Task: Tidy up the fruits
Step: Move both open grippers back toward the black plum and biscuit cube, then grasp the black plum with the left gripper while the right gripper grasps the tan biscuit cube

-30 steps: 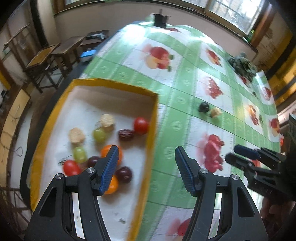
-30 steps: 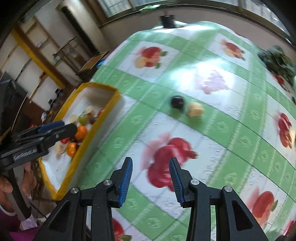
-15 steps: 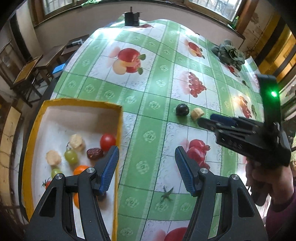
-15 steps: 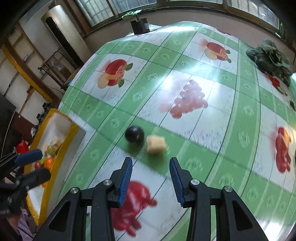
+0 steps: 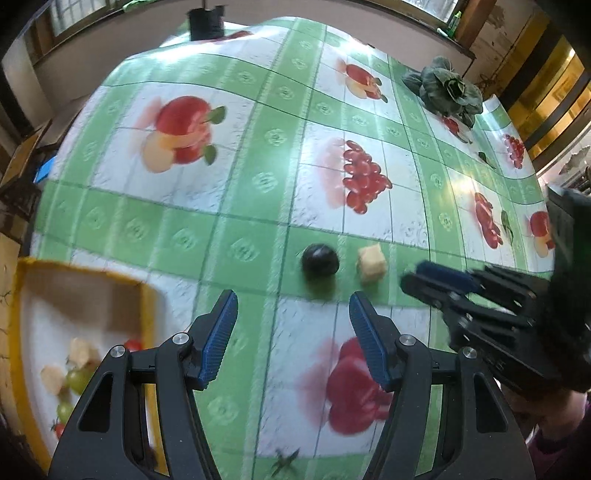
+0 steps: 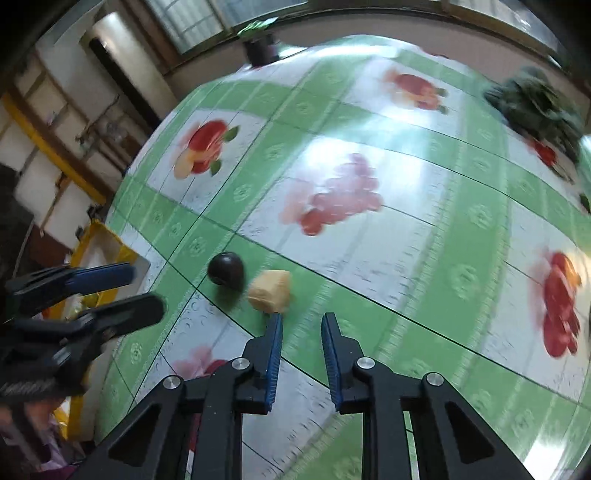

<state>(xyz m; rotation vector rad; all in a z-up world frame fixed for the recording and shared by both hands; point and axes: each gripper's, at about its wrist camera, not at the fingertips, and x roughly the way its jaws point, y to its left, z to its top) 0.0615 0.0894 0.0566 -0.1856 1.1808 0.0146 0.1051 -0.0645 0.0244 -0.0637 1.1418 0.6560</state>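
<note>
Both claws are empty right now. The left claw [image 5: 291,317] has its jaws spread wide over the worktop [image 5: 258,206], with nothing between the blue pads. The right claw [image 6: 301,326] is parted too, just narrower, and its left fingertip sits right at the near edge of the pale yellow fruit chunk [image 6: 269,290]; can't tell if it's actually touching.

Two loose pieces are out on the fruit-print tablecloth: one dark round plum [image 5: 320,259] and that one chunk [image 5: 371,263], lying just beside each other on a green stripe, plum to the left. From the left wrist view both are just ahead of the fingertips, plum roughly centred in the gap, and the right claw [image 5: 417,275] comes in from the right side close to the chunk.

Off to the left there's one yellow-rimmed tray [image 5: 147,295] on the worktop with fruit already in it. It's blurry, but I count two pale chunks [image 5: 83,350], two green grapes [image 5: 75,380] and a couple of red bits [image 5: 133,345]. The right wrist view only catches a corner of that tray [image 6: 99,240] behind the left claw [image 6: 142,288].

Far end of the worktop: one bunch of dark leafy greens [image 5: 447,88] and one dark pot [image 5: 205,24] at the edge.
</note>
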